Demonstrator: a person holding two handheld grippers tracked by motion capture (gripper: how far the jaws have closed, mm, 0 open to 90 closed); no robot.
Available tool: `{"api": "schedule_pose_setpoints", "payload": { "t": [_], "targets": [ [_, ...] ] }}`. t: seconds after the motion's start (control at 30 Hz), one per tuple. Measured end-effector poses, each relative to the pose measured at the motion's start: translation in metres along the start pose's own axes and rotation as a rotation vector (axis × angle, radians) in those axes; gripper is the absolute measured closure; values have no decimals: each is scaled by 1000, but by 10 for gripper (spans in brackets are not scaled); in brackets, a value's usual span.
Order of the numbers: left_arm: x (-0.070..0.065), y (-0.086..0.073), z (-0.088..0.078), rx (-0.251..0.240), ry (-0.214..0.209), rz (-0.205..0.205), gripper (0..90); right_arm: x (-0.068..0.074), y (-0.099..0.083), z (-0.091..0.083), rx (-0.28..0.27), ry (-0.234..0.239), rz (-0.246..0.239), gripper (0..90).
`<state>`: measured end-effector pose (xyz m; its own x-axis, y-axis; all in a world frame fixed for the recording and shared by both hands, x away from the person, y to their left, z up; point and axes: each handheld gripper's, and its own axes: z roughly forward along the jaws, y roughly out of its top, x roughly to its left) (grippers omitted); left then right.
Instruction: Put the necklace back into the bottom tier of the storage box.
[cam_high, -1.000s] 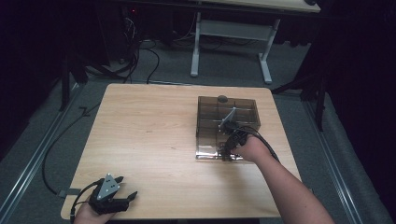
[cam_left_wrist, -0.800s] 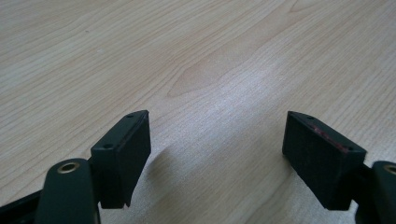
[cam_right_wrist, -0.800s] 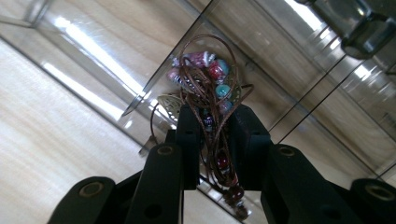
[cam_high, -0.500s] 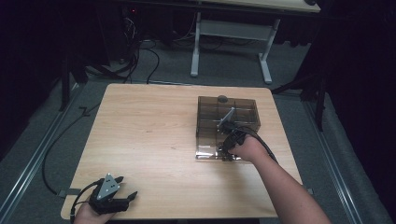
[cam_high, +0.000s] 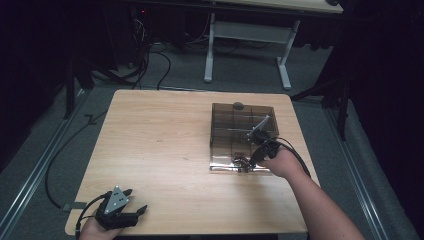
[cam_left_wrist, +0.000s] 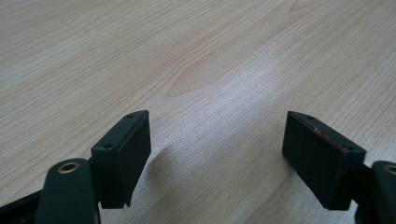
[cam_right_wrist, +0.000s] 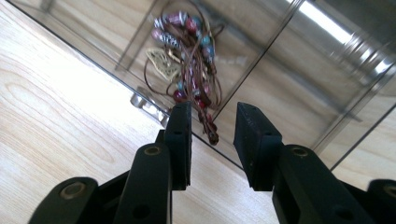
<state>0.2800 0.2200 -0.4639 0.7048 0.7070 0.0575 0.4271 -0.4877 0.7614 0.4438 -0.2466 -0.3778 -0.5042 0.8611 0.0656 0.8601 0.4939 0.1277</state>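
Right gripper (cam_right_wrist: 212, 135), jaws part open and just closing a little with nothing pressed between the pads, hangs at the near edge of the clear box (cam_high: 243, 134), whose near compartment holds the beaded necklace (cam_right_wrist: 189, 56); left gripper (cam_left_wrist: 217, 154) rests wide open on the table (cam_high: 160, 145).

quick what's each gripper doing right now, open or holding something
left gripper: open, nothing in it, over bare table.
right gripper: open, holding nothing, at the beaded necklace in the clear box.
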Motion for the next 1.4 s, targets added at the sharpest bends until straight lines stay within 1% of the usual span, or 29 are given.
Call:
{"api": "schedule_pose_setpoints", "payload": {
  "t": [0.03,0.07,0.1,0.17,0.2,0.23,0.27,0.4,0.43,0.5,0.53,0.57,0.6,0.63,0.8,0.83,0.87,0.9,0.93,0.97,1.0,1.07,1.13,1.2,1.27,1.3,1.33,1.37,1.4],
  "targets": [
    [0,0,0,0,0,0,240,0,0,0,0,0,0,689],
    [0,0,0,0,0,0,240,1,0,2,4,-1,5,707],
    [0,0,0,0,-1,-1,240,0,1,5,-2,10,-3,756],
    [0,0,0,-1,-2,-2,240,0,2,7,3,11,-5,777],
    [0,0,0,-1,-2,-2,240,2,3,9,17,1,-7,807],
    [0,0,0,-2,-3,-2,239,3,4,11,21,-6,-9,846],
    [0,0,0,-2,-3,-2,239,3,6,14,19,-17,-20,863],
    [0,0,0,-3,-5,-5,240,7,9,17,27,-37,-28,868],
    [1,0,0,-1,-5,-2,240,8,12,18,11,-54,-46,868],
    [0,0,0,-4,-5,-5,239,11,15,20,4,-60,-34,868],
    [0,0,0,-4,-5,-5,239,11,15,20,4,-60,-34,868],
    [0,0,0,-5,-5,-5,239,14,19,24,-8,-56,-51,868],
    [0,0,0,-5,-5,-5,239,14,19,24,-8,-56,-51,868],
    [0,0,0,-5,-5,-5,239,15,21,27,-22,-65,-51,867],
    [0,0,0,-5,-6,-5,239,16,23,34,-32,-78,-45,863],
    [0,0,0,-5,-6,-5,239,14,23,35,-36,-80,-39,817],
    [0,0,0,-5,-6,-5,239,14,23,35,-36,-80,-39,817],
    [1,0,0,-5,-6,-6,239,13,24,32,-39,-78,-31,765],
    [1,0,0,-5,-6,-6,239,13,24,32,-39,-78,-31,765],
    [0,0,0,-5,-5,-6,239,12,23,26,-49,-68,-29,731],
    [0,0,0,-4,-5,-5,239,13,22,22,-57,-62,-31,718],
    [0,0,0,0,-4,-1,239,14,21,14,-71,-67,-31,712],
    [0,0,0,0,-3,0,240,15,19,10,-77,-64,-27,712],
    [0,0,0,0,-1,1,240,13,15,4,-75,-65,-37,719],
    [0,0,0,2,-1,3,240,13,13,4,-68,-66,-38,783],
    [0,0,0,2,-1,3,240,13,10,6,-55,-66,-41,842],
    [0,0,0,3,-1,3,240,13,10,9,-52,-71,-42,857],
    [0,0,0,3,-1,3,240,15,9,12,-39,-76,-20,871],
    [0,0,0,3,-1,3,240,15,9,12,-39,-76,-20,871]
  ]
}}
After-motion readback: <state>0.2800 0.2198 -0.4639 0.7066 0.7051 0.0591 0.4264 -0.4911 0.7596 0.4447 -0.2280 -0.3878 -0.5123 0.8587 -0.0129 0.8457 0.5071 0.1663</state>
